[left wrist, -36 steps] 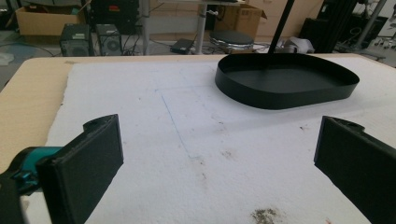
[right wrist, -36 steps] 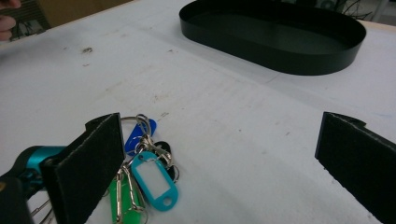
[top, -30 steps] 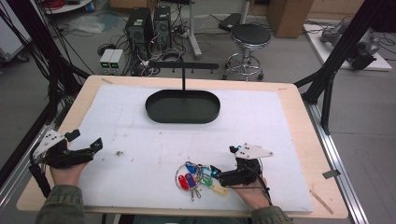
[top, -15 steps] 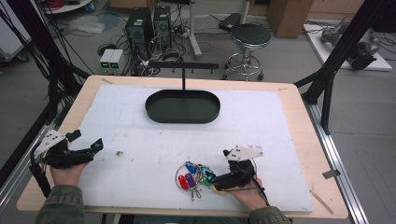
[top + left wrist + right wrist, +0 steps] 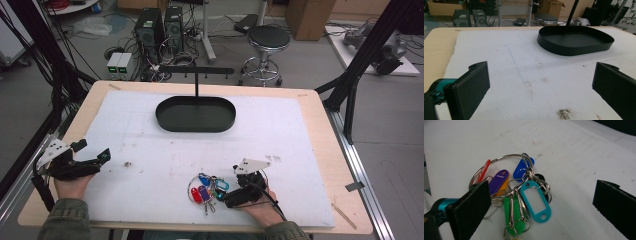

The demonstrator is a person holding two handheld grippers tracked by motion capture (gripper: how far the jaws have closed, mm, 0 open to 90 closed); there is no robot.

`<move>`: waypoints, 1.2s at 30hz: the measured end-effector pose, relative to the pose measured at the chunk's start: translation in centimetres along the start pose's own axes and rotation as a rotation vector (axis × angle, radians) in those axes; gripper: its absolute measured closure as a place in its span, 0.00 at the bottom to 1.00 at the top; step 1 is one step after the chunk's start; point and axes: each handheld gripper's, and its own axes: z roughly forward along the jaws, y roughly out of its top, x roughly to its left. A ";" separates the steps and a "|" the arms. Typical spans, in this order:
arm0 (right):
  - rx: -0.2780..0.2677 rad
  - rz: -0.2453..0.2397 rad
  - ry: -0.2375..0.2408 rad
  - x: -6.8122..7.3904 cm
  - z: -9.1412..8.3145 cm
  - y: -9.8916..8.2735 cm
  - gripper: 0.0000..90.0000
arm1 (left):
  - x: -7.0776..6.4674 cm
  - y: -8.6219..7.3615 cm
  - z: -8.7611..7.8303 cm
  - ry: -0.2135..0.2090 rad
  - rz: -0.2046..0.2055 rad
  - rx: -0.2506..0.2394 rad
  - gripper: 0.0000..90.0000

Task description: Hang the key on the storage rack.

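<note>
Key ring [image 5: 206,188] lies flat on the white mat [image 5: 150,150], near the front edge, right of centre, well apart from the black tray [image 5: 195,114] at the far middle. The ring is a large wire loop [image 5: 496,161] carrying a bunch of plastic tags: red [image 5: 484,170], purple [image 5: 498,180], orange beneath the purple, blue [image 5: 522,168], teal [image 5: 535,202] and green [image 5: 517,220], plus small split rings and a clip.

In the right gripper view the teal and green tags lie with their long axes running roughly toward the camera, free ends nearest it; the red, purple and blue tags slant up toward the wire loop. In the high view the bunch fans out from the loop toward the right gripper.

Right gripper [image 5: 227,195]: jaws wide apart, low over the mat, just beside the tags. One jaw overlaps the loop's near edge in the right gripper view; contact cannot be confirmed. The teal and green tags sit within the gap, nearer that jaw. Nothing gripped.

Left gripper [image 5: 102,156]: at the mat's front left, well apart from the ring, pointing toward the tray. Jaws wide apart over bare, stained mat.

A post [image 5: 197,89] rises from the tray's far rim.
</note>
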 end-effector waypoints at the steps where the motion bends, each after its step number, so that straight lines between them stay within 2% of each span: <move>1: 0.007 0.000 0.001 0.0 0.1 0.0 0.00 | 0.0 0.0 0.0 -0.002 0.001 0.001 0.02; 6: 0.036 0.012 0.032 0.0 0.3 0.0 0.01 | 0.0 0.0 0.0 -0.002 0.000 0.005 0.02; 7: 0.041 0.012 0.039 -0.1 0.4 -0.1 0.05 | 0.0 0.0 0.0 -0.002 -0.001 0.005 0.02; 8: 0.067 0.004 0.070 0.0 0.6 -0.1 0.05 | 0.0 0.0 0.1 -0.004 0.000 0.004 0.02; 9: 0.067 0.004 0.070 0.0 0.6 -0.1 0.05 | 0.0 0.0 0.1 -0.004 0.000 0.004 0.02; 12: 0.114 -0.025 0.082 0.3 1.0 -0.2 0.07 | 0.0 0.0 0.0 -0.009 -0.003 0.003 0.02; 13: 0.127 -0.040 0.084 0.5 1.2 -0.2 0.14 | 0.0 0.0 0.0 -0.008 -0.003 0.002 0.02; 14: 0.127 -0.040 0.084 0.5 1.2 -0.2 0.14 | 0.0 0.0 0.0 -0.009 -0.004 0.001 0.02; 15: 0.129 -0.048 0.097 0.5 1.1 -0.1 0.19 | 0.0 0.0 0.1 -0.008 -0.006 0.001 0.02; 21: 0.125 -0.042 0.107 0.3 0.9 -0.1 0.32 | 0.1 0.0 0.1 -0.005 -0.005 0.001 0.02; 25: 0.146 -0.043 0.119 0.0 0.9 -0.3 0.53 | 0.1 0.0 0.0 0.012 -0.002 0.004 0.02; 27: 0.132 -0.026 0.151 -0.2 0.8 -0.3 0.65 | 0.1 0.0 0.0 0.012 -0.001 0.002 0.02; 29: 0.132 -0.027 0.157 -0.3 0.7 -0.3 0.68 | 0.1 0.0 0.0 0.013 -0.001 0.001 0.02; 30: 0.130 -0.019 0.173 -0.4 0.7 -0.2 0.75 | 0.1 0.0 0.0 0.013 -0.001 0.003 0.02; 31: 0.130 -0.019 0.173 -0.4 0.7 -0.2 0.75 | 0.0 0.0 0.0 0.011 -0.001 0.003 0.02; 32: 0.122 -0.015 0.188 -0.5 0.6 -0.2 0.84 | 0.0 0.0 0.0 0.010 -0.001 0.004 0.02; 34: 0.142 -0.029 0.166 -0.4 0.7 -0.3 0.86 | 0.0 0.0 0.0 0.010 -0.001 0.003 0.02; 36: 0.146 -0.024 0.169 -0.4 0.8 -0.3 0.87 | 0.1 0.0 0.0 0.009 -0.001 0.001 0.02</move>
